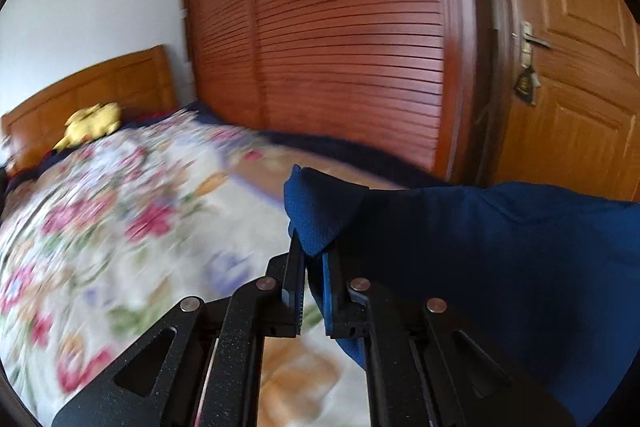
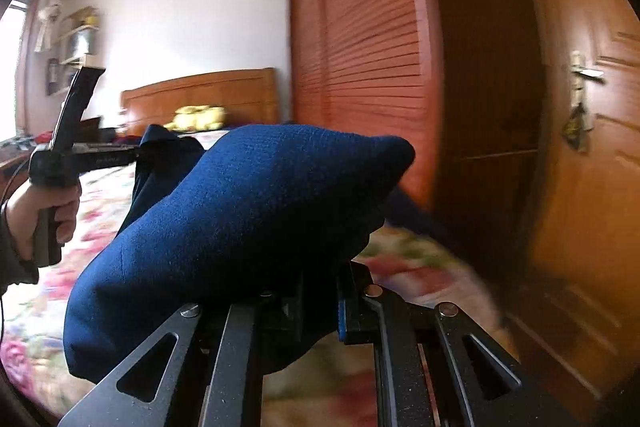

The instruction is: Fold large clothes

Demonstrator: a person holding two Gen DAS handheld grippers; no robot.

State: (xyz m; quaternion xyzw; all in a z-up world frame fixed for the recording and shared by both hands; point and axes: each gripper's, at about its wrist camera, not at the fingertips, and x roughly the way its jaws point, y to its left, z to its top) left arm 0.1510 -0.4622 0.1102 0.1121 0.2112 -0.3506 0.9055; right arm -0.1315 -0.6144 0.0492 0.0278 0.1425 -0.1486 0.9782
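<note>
While both grippers hang above a bed (image 1: 120, 235) spread with a floral quilt, a dark blue garment (image 1: 500, 247) is stretched between them. The left gripper (image 1: 314, 251) has its fingers clamped on a corner of the cloth, which pokes up past the tips and drapes away to the right. Seen from the right wrist, the right gripper (image 2: 320, 291) is largely buried under a bulging fold of the same garment (image 2: 240, 219), its fingers closed on the fabric. A hand (image 2: 44, 215) grips the left tool's handle at the left edge. Behind stand a wooden headboard (image 2: 200, 95), a yellow plush toy (image 2: 198, 117), louvred wardrobe doors (image 1: 340, 39) and a panelled door (image 1: 580, 67).
</note>
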